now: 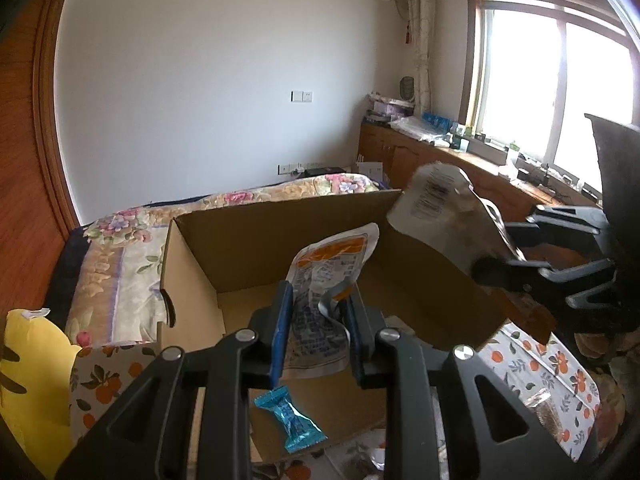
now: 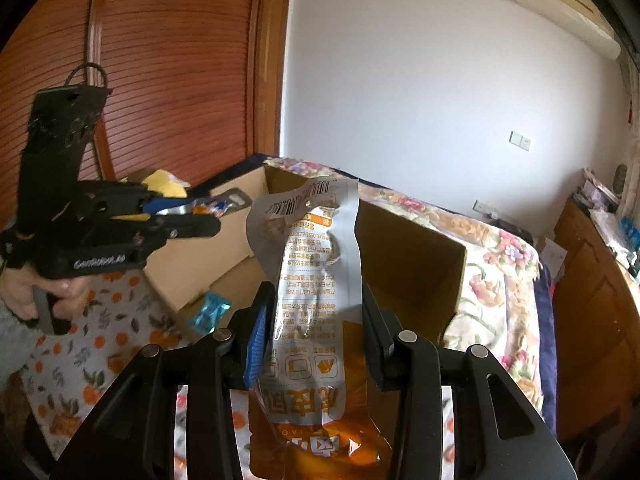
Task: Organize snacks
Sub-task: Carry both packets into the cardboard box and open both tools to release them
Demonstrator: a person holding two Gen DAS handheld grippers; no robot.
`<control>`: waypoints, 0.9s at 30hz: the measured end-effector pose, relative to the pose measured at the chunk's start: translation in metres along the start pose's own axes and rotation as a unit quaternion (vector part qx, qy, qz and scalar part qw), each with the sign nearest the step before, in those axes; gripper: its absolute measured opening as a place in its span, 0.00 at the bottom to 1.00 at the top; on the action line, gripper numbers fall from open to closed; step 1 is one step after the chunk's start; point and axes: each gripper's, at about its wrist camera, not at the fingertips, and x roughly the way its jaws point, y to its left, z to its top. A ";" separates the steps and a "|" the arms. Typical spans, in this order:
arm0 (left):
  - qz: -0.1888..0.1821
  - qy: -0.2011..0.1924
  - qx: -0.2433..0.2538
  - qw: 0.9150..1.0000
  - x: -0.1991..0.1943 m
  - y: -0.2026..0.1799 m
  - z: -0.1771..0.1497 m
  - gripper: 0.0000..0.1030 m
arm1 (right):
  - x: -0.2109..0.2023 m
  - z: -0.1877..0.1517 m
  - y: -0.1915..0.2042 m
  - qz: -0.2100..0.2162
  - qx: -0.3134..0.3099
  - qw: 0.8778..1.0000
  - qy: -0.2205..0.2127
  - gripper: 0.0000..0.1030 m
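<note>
A crumpled pouch (image 1: 320, 300) is gripped by the left gripper (image 1: 318, 320) over the box (image 1: 248, 240); an orange pouch (image 2: 312, 300) is clamped between the right gripper (image 2: 316, 340) fingers; a blue candy (image 1: 290, 418) is seen in the box.

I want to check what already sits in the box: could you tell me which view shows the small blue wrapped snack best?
The left wrist view: the small blue wrapped snack lies whole on the cardboard box floor. The right wrist view shows only part of it.
</note>
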 end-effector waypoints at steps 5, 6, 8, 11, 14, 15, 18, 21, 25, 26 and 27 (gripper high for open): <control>0.003 0.015 0.004 1.000 0.012 -0.003 -0.006 0.23 | 0.028 0.008 -0.008 -0.007 0.010 1.000 0.006 0.39; 0.003 0.018 0.003 1.000 0.014 -0.002 -0.007 0.23 | 0.033 0.009 -0.010 -0.012 0.010 1.000 0.009 0.39; 0.000 0.024 -0.001 1.000 0.017 0.001 -0.010 0.23 | 0.041 0.009 -0.014 -0.017 0.011 1.000 0.015 0.39; 0.000 0.029 0.000 1.000 0.020 0.003 -0.013 0.23 | 0.050 0.007 -0.020 -0.020 0.020 0.999 0.025 0.39; -0.001 0.029 -0.001 1.000 0.020 0.003 -0.014 0.24 | 0.059 0.001 -0.022 -0.022 0.022 0.999 0.038 0.38; -0.001 0.028 -0.003 1.000 0.020 0.004 -0.014 0.25 | 0.061 0.000 -0.022 -0.023 0.021 0.999 0.041 0.38; -0.003 0.029 -0.007 1.000 0.017 0.006 -0.016 0.26 | 0.065 -0.003 -0.019 -0.030 0.016 0.998 0.050 0.38; -0.001 0.031 -0.006 0.999 0.013 0.004 -0.021 0.26 | 0.065 -0.005 -0.018 -0.030 0.021 0.998 0.055 0.38; -0.001 0.033 -0.003 0.999 0.004 -0.003 -0.026 0.26 | 0.070 -0.012 -0.017 -0.031 0.024 0.997 0.064 0.37; -0.002 0.033 -0.002 0.999 0.000 -0.006 -0.028 0.27 | 0.070 -0.014 -0.017 -0.030 0.027 0.997 0.066 0.37; -0.003 0.034 -0.001 0.999 -0.002 -0.008 -0.029 0.27 | 0.070 -0.016 -0.017 -0.029 0.029 0.997 0.067 0.37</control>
